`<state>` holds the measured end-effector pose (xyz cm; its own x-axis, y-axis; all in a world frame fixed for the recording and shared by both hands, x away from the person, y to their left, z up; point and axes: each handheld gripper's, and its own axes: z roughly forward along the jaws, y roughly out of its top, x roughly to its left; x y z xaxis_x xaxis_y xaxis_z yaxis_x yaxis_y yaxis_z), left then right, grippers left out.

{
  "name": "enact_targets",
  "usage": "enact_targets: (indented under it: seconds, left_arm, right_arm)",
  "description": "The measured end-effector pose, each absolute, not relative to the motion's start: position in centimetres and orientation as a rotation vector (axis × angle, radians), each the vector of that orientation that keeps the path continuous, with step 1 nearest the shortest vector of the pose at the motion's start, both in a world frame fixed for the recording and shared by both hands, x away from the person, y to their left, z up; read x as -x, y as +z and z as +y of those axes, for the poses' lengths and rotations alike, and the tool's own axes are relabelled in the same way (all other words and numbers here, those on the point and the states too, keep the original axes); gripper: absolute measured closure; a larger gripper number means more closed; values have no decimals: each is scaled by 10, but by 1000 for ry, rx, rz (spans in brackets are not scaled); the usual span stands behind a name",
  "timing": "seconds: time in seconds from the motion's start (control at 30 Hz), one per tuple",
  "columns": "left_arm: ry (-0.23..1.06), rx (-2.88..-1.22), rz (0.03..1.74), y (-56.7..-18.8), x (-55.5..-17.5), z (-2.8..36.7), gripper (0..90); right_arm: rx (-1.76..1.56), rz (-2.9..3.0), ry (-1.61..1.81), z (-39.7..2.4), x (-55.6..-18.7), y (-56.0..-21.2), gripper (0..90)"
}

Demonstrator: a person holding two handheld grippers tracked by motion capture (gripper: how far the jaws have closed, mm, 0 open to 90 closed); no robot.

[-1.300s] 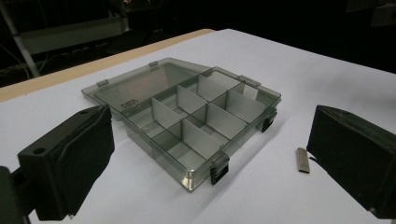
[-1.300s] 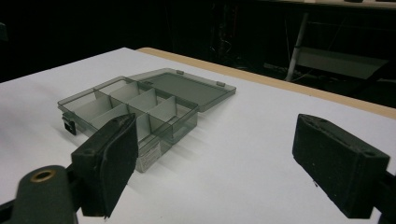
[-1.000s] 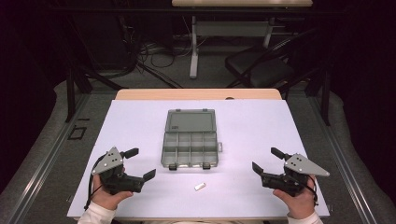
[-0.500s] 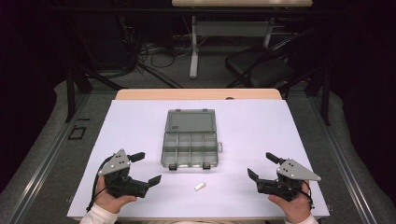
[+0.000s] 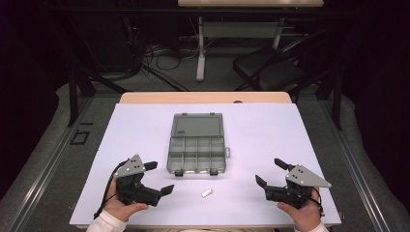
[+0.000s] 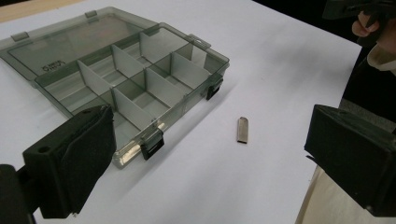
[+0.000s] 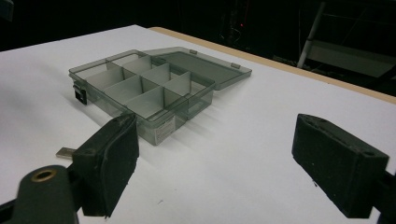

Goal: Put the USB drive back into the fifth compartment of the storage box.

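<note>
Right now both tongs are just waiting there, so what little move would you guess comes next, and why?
Probably the left tongs ease toward the small metal piece on the white sheet. They are open, the piece lies loose just ahead of them, and the organizer box beside it sits open with empty compartments.

The table (image 5: 145, 130) is white with a tan wooden far edge. The box (image 5: 197, 143) is smoky grey see-through plastic with pale dividers and black latches. The small strip (image 5: 207, 193) is silver-grey. Both tools are black with grey plates: left tool (image 5: 158, 178), right tool (image 5: 270, 172).
</note>
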<state>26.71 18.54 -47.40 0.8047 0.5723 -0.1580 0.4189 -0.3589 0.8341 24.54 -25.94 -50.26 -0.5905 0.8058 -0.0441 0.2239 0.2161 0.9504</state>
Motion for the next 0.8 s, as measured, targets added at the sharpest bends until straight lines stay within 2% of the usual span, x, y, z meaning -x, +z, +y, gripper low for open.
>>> enact_targets:
  seconds: [0.8]
  left_arm:
    - [142,-2145,735,-465,-280,152,45]
  right_arm:
    - [-947,1964,1370,-259,-247,-504,153]
